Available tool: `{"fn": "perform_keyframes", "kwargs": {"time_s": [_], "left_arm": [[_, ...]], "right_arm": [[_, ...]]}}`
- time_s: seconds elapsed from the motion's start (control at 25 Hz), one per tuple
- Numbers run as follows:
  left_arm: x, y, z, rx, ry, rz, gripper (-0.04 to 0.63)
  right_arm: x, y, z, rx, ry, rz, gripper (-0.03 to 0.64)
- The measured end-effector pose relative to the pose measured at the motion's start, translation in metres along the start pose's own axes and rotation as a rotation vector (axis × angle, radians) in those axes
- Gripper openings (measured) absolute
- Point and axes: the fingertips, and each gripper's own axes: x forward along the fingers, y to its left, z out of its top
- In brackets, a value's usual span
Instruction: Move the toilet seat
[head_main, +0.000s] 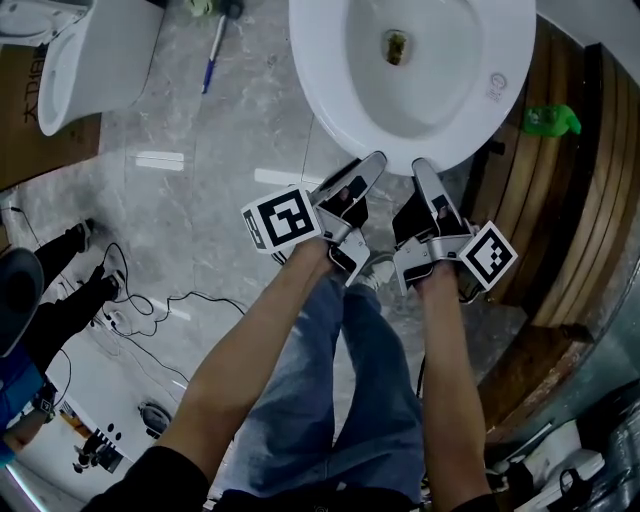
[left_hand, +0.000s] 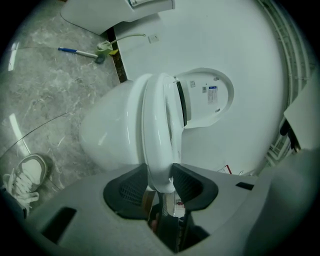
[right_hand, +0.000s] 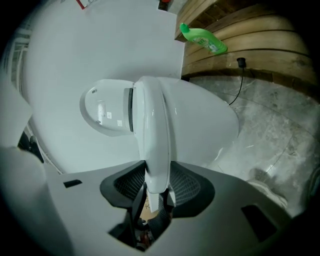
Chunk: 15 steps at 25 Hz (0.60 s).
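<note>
- Left tool (left_hand: 161, 177) is clamped on the toilet seat (left_hand: 159, 115) at its front edge.
- Right tool (right_hand: 157, 177) grips the same edge, just beside it.

Sanitaryware workspace: toilet (head_main: 452, 105), second toilet (head_main: 100, 50), marble floor (head_main: 232, 140).

Blue jeans (head_main: 340, 400), black sleeves (head_main: 150, 482); grey left gripper (head_main: 366, 174) and right gripper (head_main: 424, 180) bear black-and-white marker cubes (head_main: 283, 220).

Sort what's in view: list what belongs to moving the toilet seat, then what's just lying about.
In the job:
toilet seat
left hand-held gripper, clamped on the seat's front edge
right hand-held gripper, clamped beside it

Lying about:
green bottle
blue-handled tool
spare toilet
</note>
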Motion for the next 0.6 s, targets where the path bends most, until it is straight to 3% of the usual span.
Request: {"fn": "perform_keyframes", "kwargs": {"time_s": [0.28,0.44,0.6], "left_arm": [[-0.007,-0.016,0.002,-0.026,0.003,-0.022,0.149],[-0.017,-0.042,0.0,-0.069,-0.006,-0.037,0.144],[-0.027,-0.071,0.005,-0.065,-0.004,-0.041,0.138]], "right_arm": [[-0.004,0.018,-0.004,0.023,-0.009,0.024,0.149],[-0.015,0.041,-0.006,0.05,-0.01,0.045,0.141],[-0.023,0.073,-0.005,0.065,-0.026,0.078,0.132]]}}
